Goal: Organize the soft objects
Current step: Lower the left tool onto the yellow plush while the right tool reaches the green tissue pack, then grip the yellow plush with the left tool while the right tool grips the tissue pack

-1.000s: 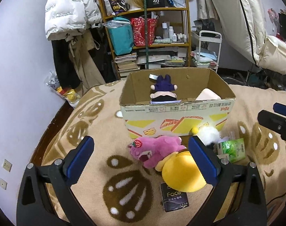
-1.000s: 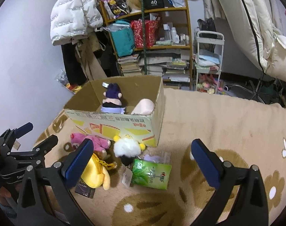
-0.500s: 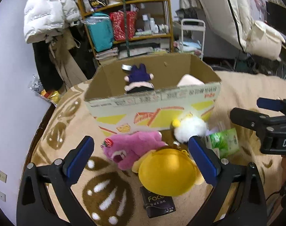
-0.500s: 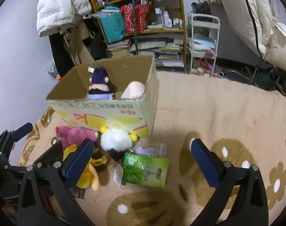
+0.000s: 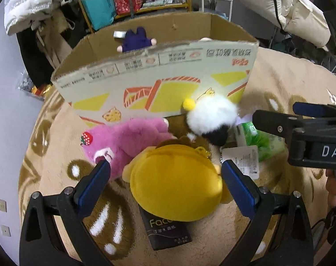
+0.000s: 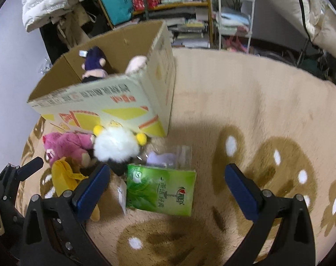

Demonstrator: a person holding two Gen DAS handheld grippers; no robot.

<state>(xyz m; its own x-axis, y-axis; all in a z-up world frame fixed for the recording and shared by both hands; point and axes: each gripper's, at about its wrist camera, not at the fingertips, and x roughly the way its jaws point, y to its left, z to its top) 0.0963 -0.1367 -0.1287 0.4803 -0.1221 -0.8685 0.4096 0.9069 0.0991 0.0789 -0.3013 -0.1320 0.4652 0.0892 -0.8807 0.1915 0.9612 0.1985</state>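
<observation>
Left wrist view: the left gripper [image 5: 165, 174] stands spread wide, its blue-padded fingers [image 5: 97, 175] flanking the round yellow plush toy [image 5: 176, 184] without visibly touching it. This toy lies on the beige brown-patterned carpet [image 5: 57, 133], at 6 o'clock from the open printed cardboard box [image 5: 159, 82], and partly covers a dark flat packet [image 5: 168, 230]. At its 10 o'clock lies the pink furry plush bear with a strawberry patch [image 5: 123, 139]; at its 1 o'clock, the white fluffy plush with yellow pom-poms [image 5: 212, 115], close against the box wall. A purple plush doll [image 5: 136, 38] sits inside the box.

Right wrist view: the right gripper [image 6: 165, 182] is likewise released and grasps nothing; the green soft tissue pack [image 6: 161, 190] lies between its fingers' line of sight, at 5 o'clock from the white plush.

Handling, as a judgement: the yellow toy appears light, compressible and non-fragile, with a smooth fabric skin that may slide under the pads. Its domed body yields when squeezed, so a hold across the widest part, taken low and closed firmly, seems safest. The attached chain and paper tag near its 1 o'clock edge may snag neighbouring toys on lifting.
</observation>
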